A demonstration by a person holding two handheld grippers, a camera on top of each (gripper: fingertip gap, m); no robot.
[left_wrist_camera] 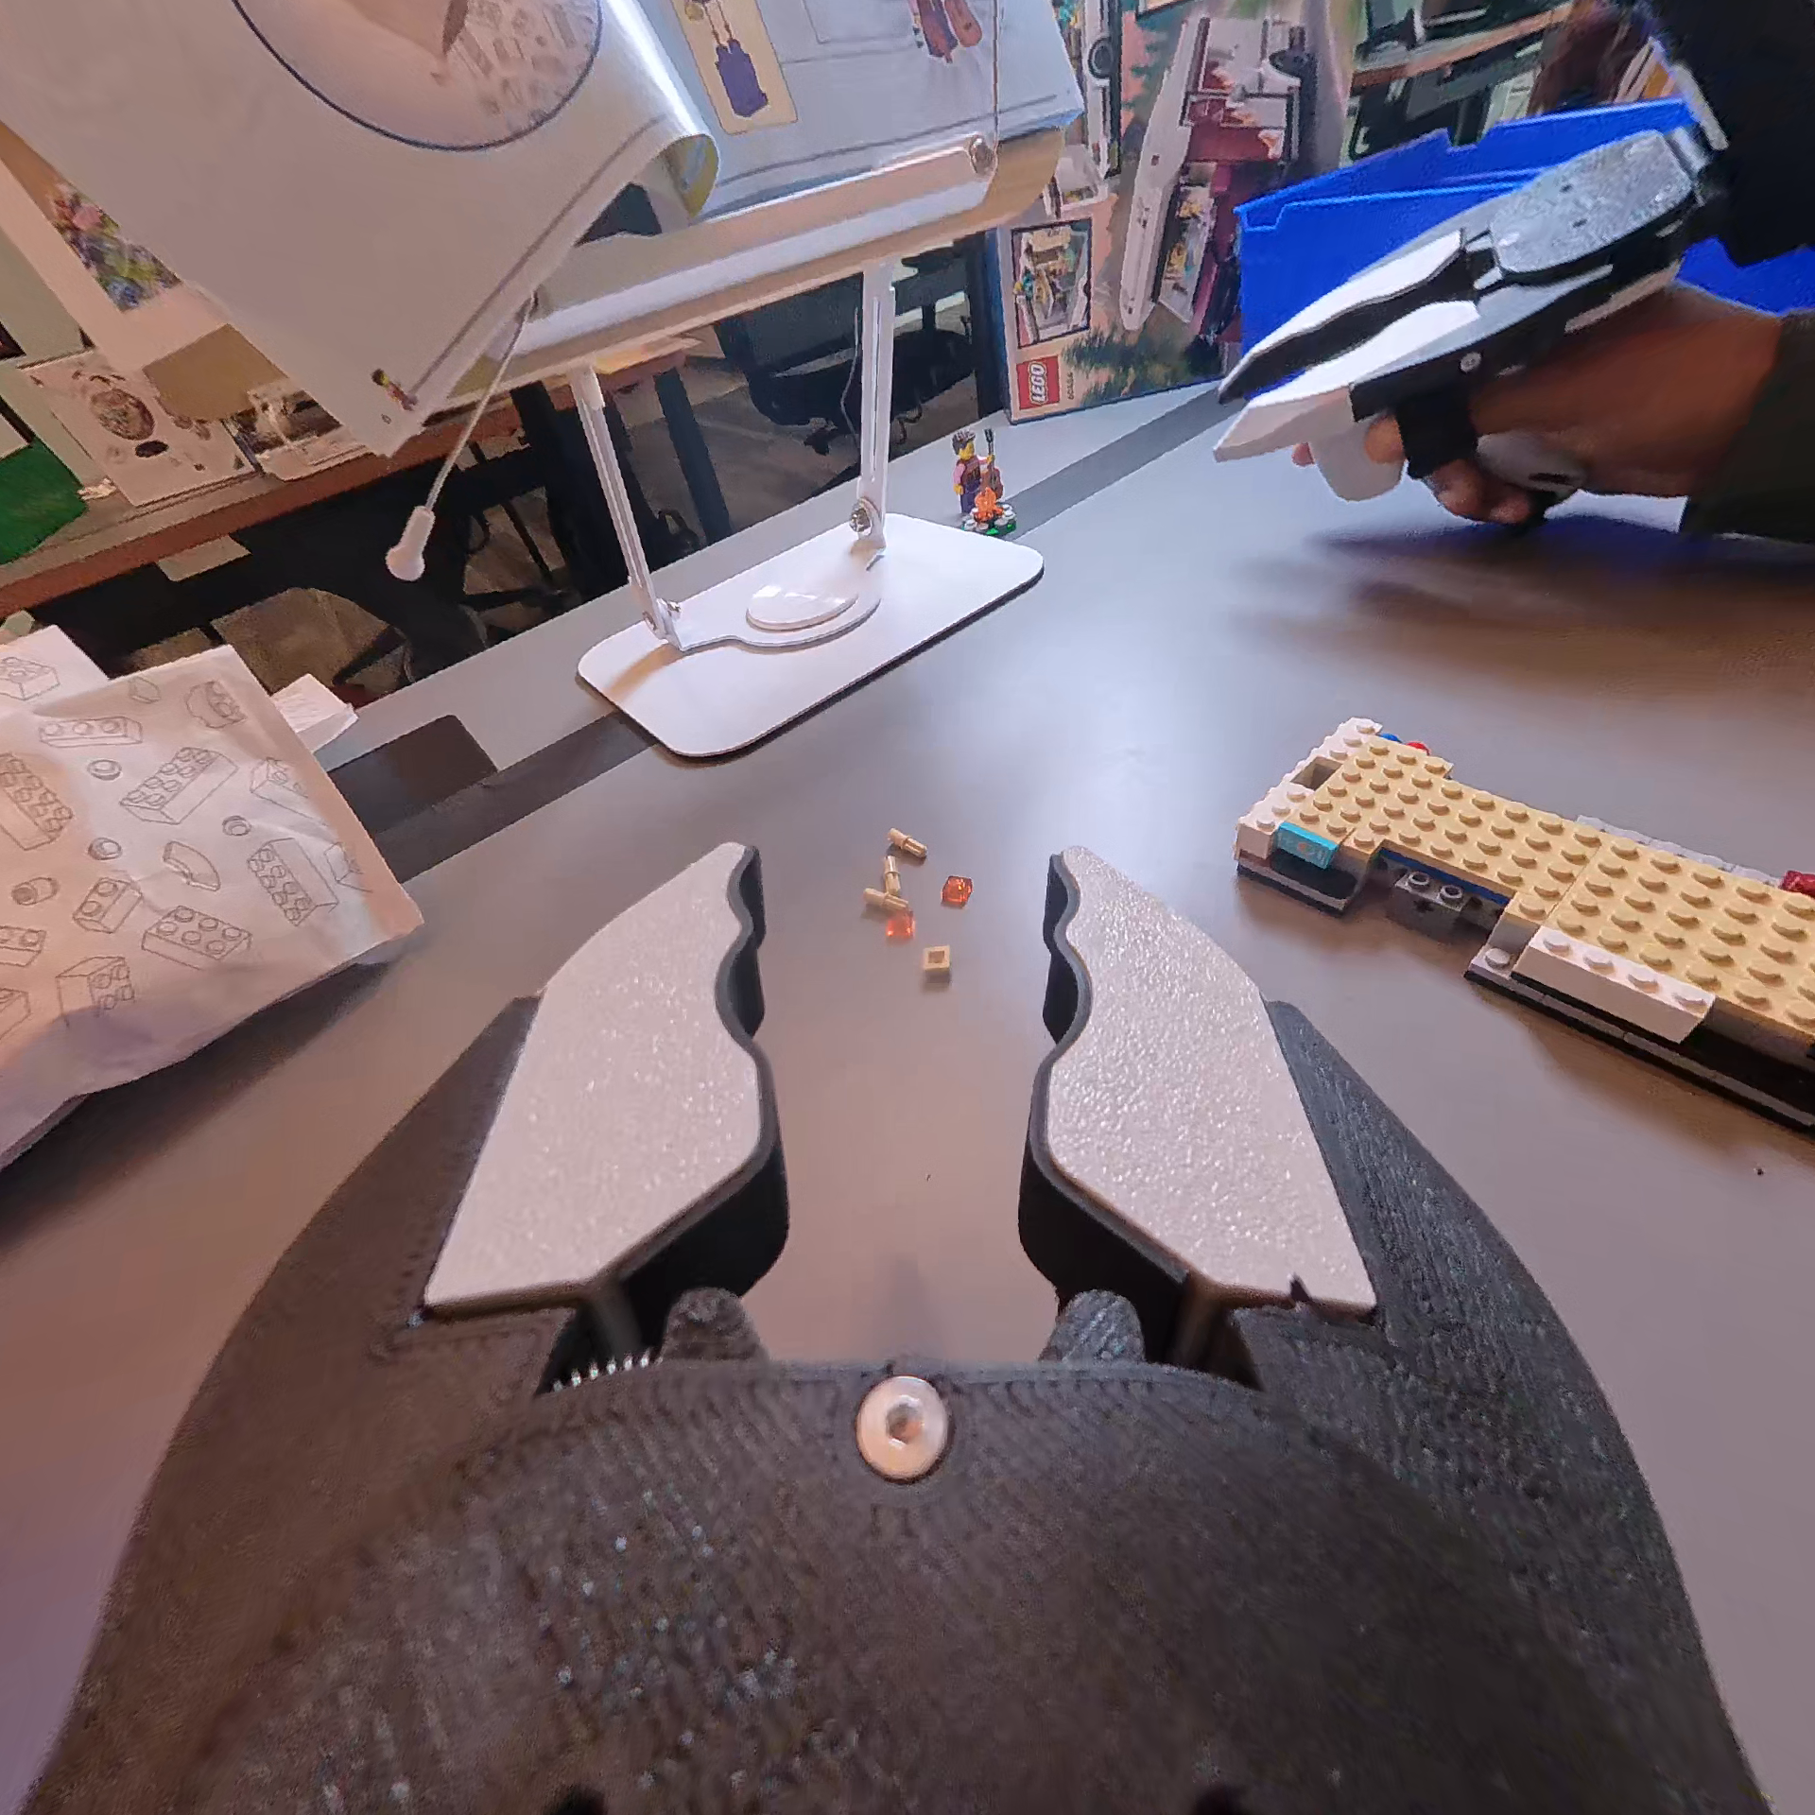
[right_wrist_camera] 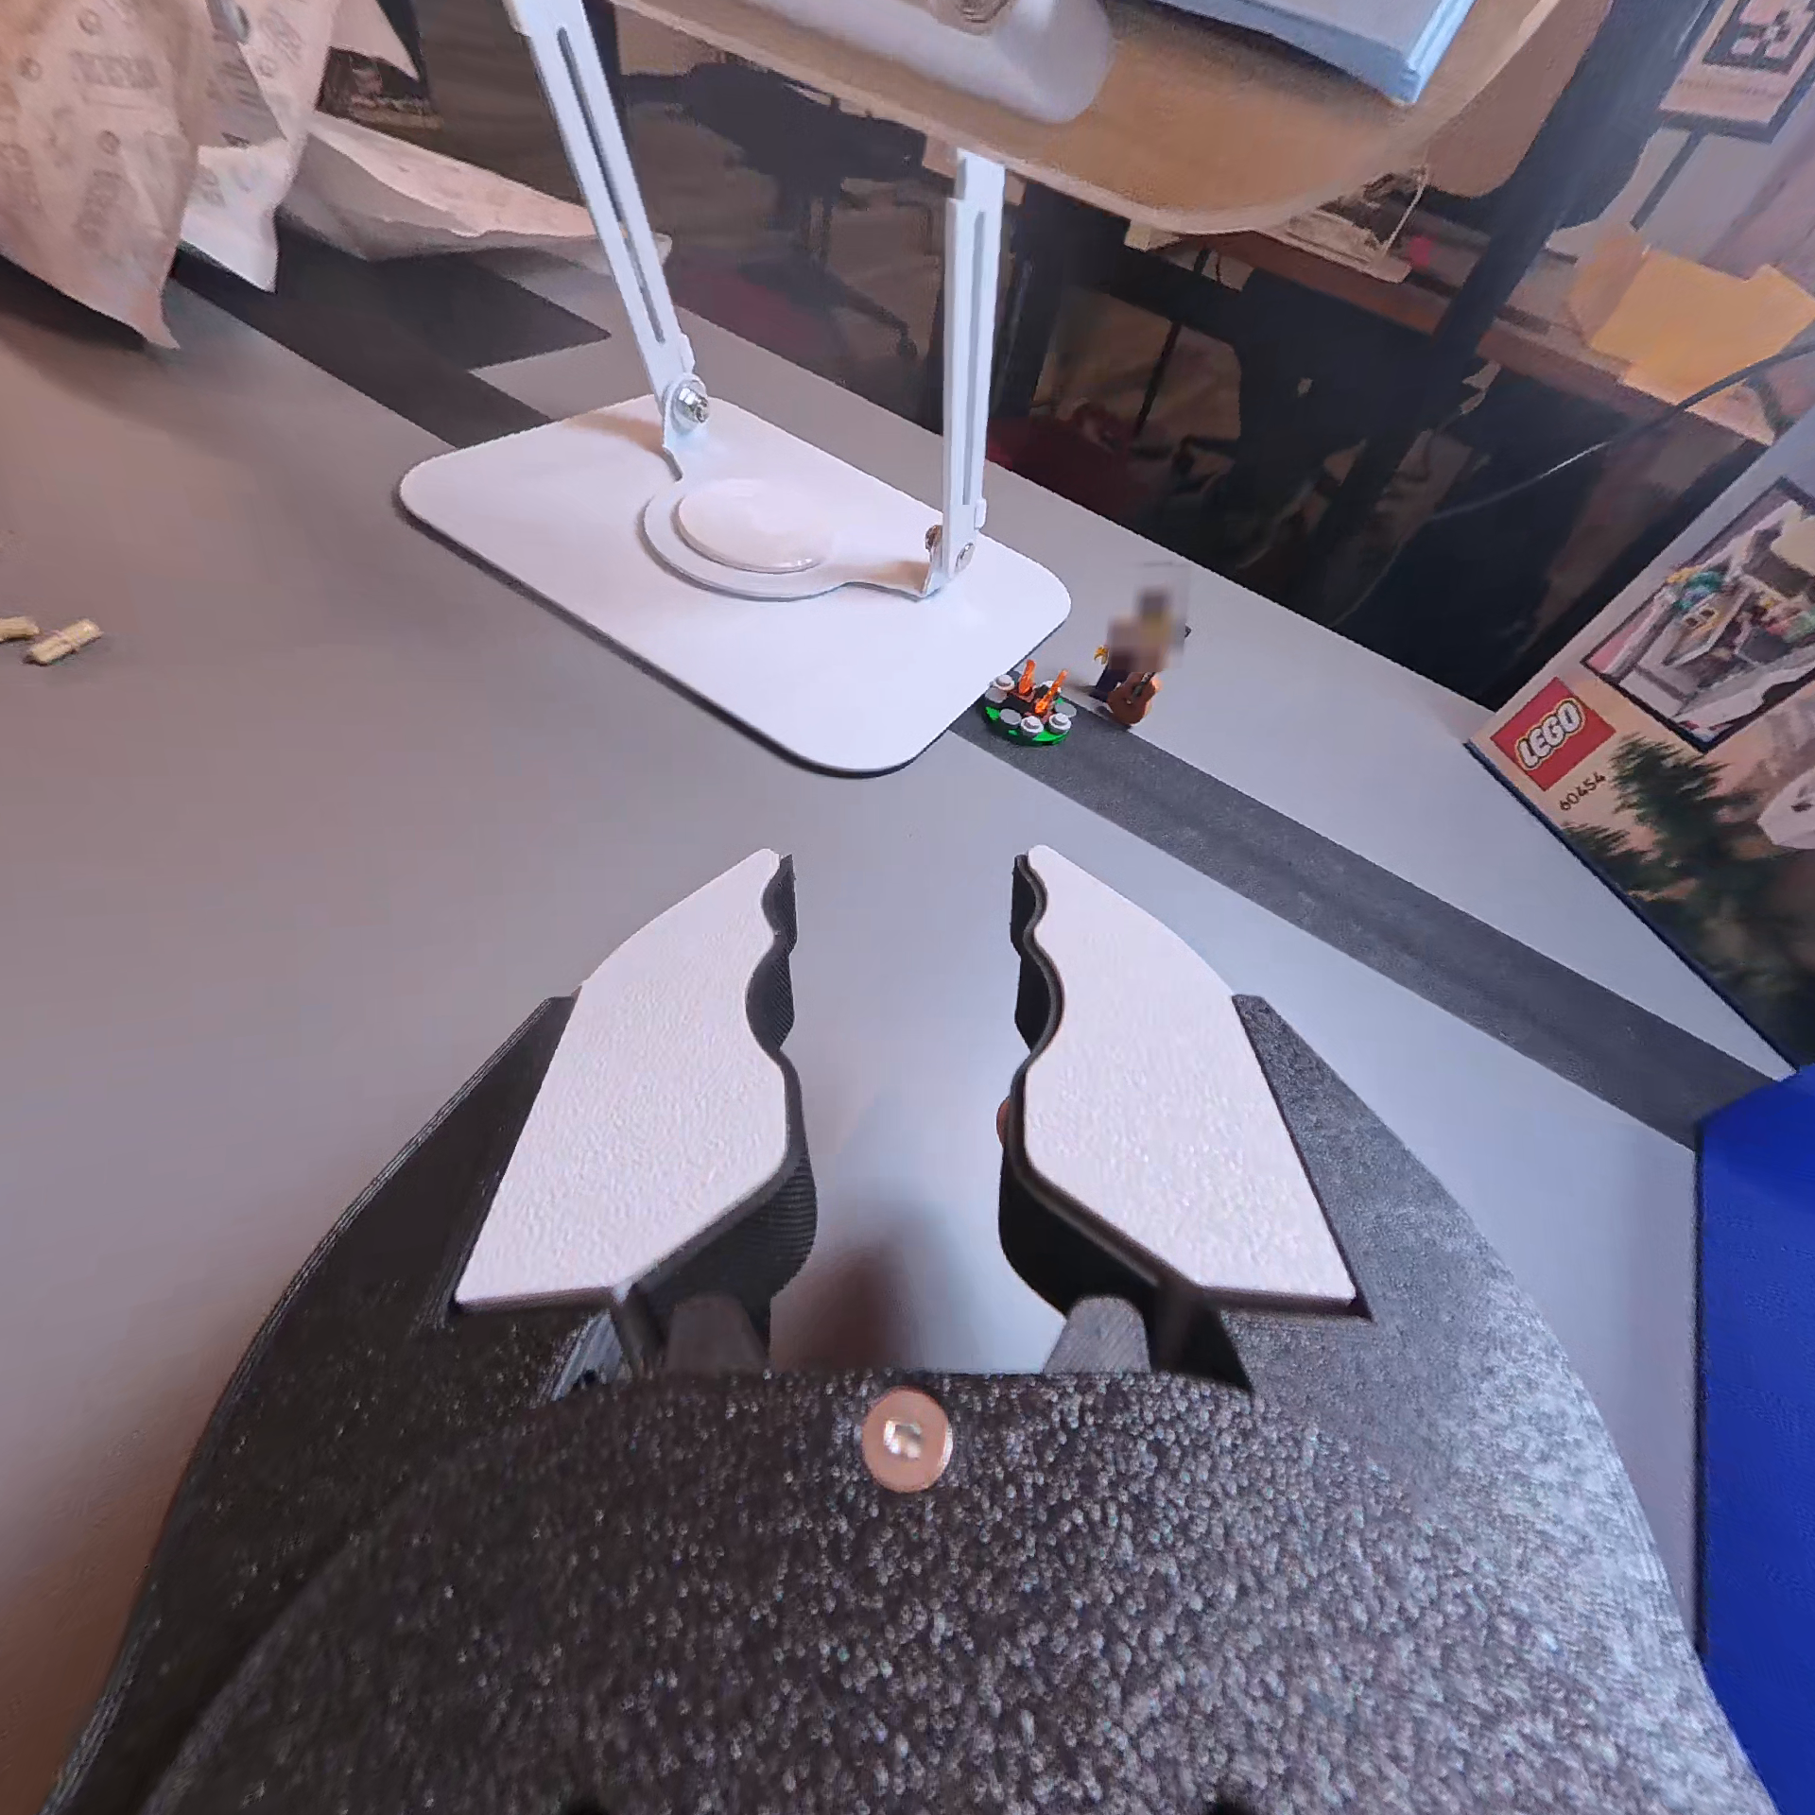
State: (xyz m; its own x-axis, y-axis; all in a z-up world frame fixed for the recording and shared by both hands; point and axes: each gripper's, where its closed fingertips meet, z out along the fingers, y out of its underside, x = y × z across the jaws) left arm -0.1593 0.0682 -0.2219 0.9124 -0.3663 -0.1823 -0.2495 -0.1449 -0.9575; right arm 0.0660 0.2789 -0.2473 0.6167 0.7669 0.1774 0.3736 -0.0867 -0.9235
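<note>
Both the left gripper [left_wrist_camera: 904, 874] and right gripper [right_wrist_camera: 904, 884] gape empty; left hovers over tiny loose bricks [left_wrist_camera: 908, 899], likely light, stiff, slippery, best pinched across flat sides.

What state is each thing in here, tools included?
Left tool: open, empty, above loose small pieces lying scattered on the table.
Right tool: open, empty, over bare table.
Tan brick build: partly assembled, lying flat.
White stand: upright, holding open booklet.
Minifigure: standing.
</note>
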